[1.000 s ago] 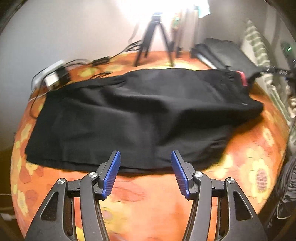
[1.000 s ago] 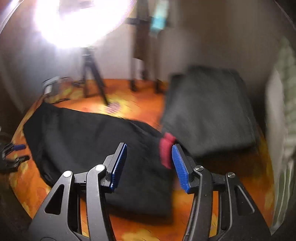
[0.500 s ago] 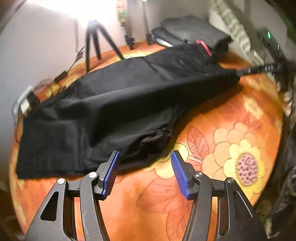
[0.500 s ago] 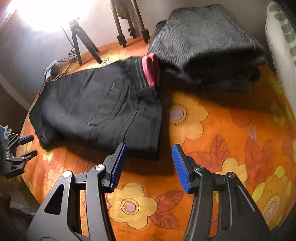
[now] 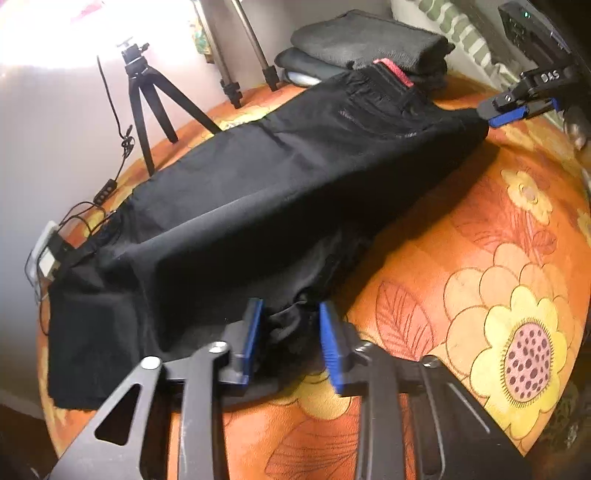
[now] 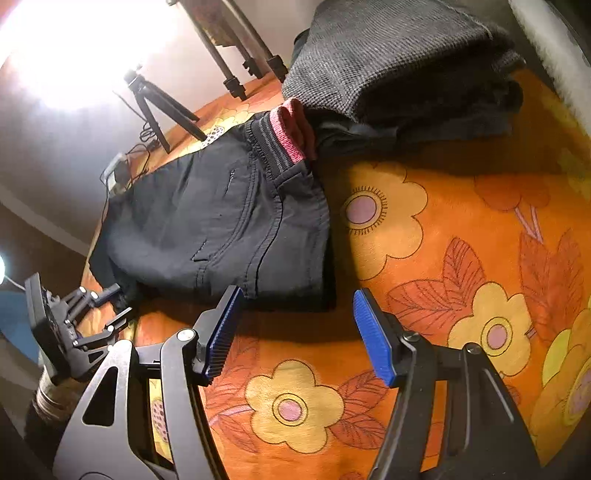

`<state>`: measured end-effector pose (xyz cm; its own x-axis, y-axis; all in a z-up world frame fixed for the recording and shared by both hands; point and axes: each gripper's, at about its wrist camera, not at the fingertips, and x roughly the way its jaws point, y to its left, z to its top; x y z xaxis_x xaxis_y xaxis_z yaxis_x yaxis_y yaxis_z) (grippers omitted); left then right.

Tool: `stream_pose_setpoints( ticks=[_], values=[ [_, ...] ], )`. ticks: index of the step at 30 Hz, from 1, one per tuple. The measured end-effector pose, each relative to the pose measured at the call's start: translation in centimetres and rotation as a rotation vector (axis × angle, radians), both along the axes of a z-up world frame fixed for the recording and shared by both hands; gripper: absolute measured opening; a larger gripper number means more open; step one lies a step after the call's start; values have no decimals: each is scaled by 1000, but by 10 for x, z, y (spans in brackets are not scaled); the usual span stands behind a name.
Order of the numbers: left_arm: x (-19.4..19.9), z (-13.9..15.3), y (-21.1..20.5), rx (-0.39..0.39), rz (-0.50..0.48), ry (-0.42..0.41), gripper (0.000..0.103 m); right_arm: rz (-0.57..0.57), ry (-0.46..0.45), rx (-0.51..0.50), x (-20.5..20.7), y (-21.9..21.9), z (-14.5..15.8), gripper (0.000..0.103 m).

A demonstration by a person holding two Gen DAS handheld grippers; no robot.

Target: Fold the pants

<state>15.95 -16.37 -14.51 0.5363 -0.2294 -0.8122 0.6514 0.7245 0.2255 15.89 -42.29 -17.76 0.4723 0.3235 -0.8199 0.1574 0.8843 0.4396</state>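
Note:
Black pants [image 5: 280,192] lie lengthwise on an orange flowered cloth, with the pink-edged waistband [image 5: 393,72] at the far end. My left gripper [image 5: 291,341] has its blue pads around a bunched fold at the near edge of the pants, jaws partly closed, a gap still showing. In the right wrist view the pants [image 6: 221,221] lie ahead with the waistband [image 6: 290,133] behind. My right gripper [image 6: 295,332] is open and empty just short of the waist corner. It also shows in the left wrist view [image 5: 509,110].
A stack of folded dark clothes [image 6: 399,66] sits behind the waistband. Tripod legs [image 5: 155,99] stand at the back, with cables and a white adapter [image 5: 46,258] at the left. A striped cushion [image 5: 454,33] is at the far right. The left gripper shows in the right wrist view [image 6: 74,325].
My left gripper has moved forward onto the near edge of the pants and its jaws have narrowed around a fold. My right gripper has come closer to the waist corner.

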Motion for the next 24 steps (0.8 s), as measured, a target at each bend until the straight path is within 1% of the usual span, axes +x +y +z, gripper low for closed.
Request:
stream_pose_setpoints(
  ticks=[1, 4, 8, 12, 16, 18, 21, 22, 24],
  values=[
    [0, 1, -2, -8, -1, 1, 15, -12, 7, 6, 1, -1, -2, 65],
    [0, 7, 1, -48, 1, -6, 11, -34, 34, 36, 4, -1, -9, 65],
    [-7, 15, 6, -81, -12, -17, 8, -52, 69, 92, 8, 4, -21, 65],
    [-18, 23, 11, -111, -27, -20, 7, -87, 64, 122, 12, 7, -22, 68],
    [-33, 25, 20, -128, -46, -7, 2, -117, 60, 146, 15, 5, -22, 69],
    [-34, 22, 25, -114, -20, -18, 2, -129, 47, 188, 19, 4, -23, 69],
    [-36, 19, 28, -111, -25, -2, 2, -164, 43, 218, 20, 3, -24, 69],
    [-38, 19, 28, -98, -20, -14, 2, -176, 46, 224, 20, 3, -24, 70],
    [-40, 21, 25, -105, -30, -23, 7, -188, 48, 228, 21, 4, -23, 72]
  ],
)
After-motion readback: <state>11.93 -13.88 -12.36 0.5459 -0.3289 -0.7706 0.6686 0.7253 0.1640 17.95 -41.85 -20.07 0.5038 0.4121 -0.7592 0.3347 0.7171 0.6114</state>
